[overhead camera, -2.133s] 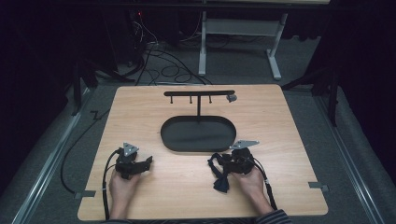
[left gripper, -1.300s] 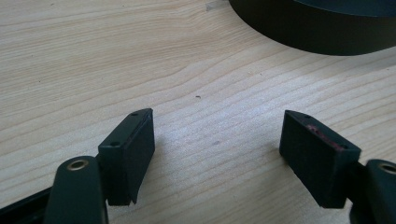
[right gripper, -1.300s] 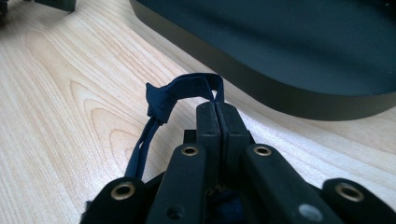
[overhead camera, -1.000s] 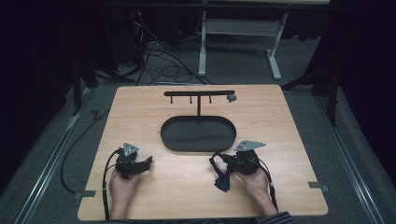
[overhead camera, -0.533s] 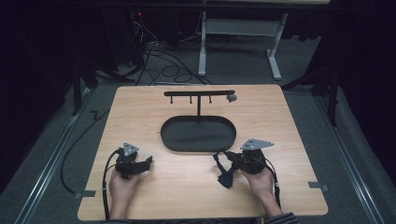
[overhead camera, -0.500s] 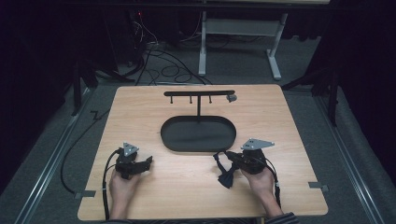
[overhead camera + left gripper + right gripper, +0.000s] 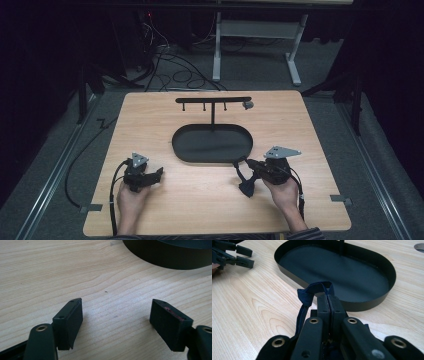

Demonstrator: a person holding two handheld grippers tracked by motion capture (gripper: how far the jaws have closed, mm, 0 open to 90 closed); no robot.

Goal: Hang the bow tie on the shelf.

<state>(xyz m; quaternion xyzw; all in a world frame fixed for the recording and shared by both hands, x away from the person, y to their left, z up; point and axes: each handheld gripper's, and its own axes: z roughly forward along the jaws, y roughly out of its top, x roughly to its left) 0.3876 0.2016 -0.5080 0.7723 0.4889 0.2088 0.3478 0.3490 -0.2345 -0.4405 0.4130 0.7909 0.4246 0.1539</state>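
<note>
On the wooden table (image 7: 200, 200), the left gripper (image 7: 150, 176) rests with jaws spread wide, nothing between them. The black oval tray (image 7: 212, 144) sits midway. Just right of it, the right gripper (image 7: 328, 298) is clenched on a dark blue strap (image 7: 305, 296), whose loop hangs over the jaw tips and down their left side.

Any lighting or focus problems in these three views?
High view: the table is evenly lit, its surroundings nearly black. Left gripper view: near jaws soft, wood grain sharp, pale sheen on the wood between them. Right gripper view: the dark strap sharp, black tray low-contrast.
</note>
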